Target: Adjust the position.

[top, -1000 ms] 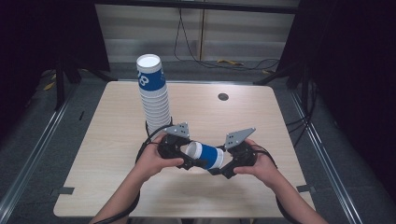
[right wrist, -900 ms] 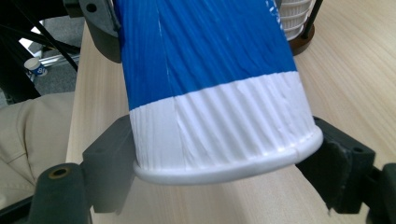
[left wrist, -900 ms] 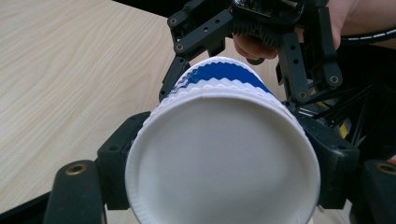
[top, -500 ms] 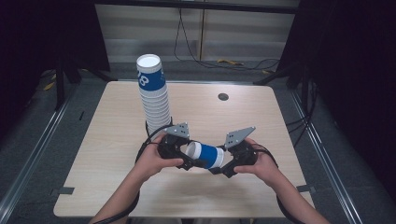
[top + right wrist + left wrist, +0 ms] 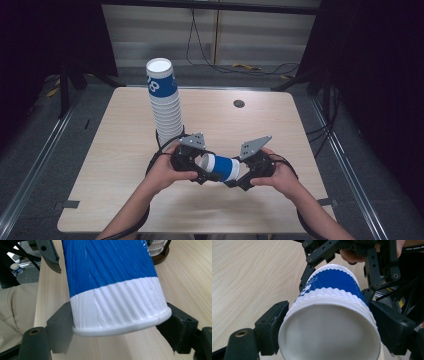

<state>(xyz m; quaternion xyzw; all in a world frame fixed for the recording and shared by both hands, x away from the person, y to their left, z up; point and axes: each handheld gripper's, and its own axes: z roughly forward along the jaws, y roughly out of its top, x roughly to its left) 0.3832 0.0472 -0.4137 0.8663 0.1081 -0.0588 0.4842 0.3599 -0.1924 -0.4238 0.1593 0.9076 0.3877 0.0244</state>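
A blue-and-white ribbed paper cup (image 5: 222, 168) lies on its side in the air just above the table's near middle, held between both grippers. My left gripper (image 5: 199, 167) is shut on its left end, and in the left gripper view the two black jaws press the sides of the cup (image 5: 332, 315) around its round white end. My right gripper (image 5: 243, 175) is shut on the other end. The right gripper view shows the jaws flanking the cup (image 5: 112, 277) at its rolled white rim. A tall stack of like cups (image 5: 165, 105) stands behind the left gripper.
The light wooden table (image 5: 115, 150) has a small dark round hole (image 5: 239, 104) at the back right. The stack (image 5: 157, 246) sits on a dark round base (image 5: 161, 256). Black cables loop by the left hand. Metal rails run along the floor on both sides.
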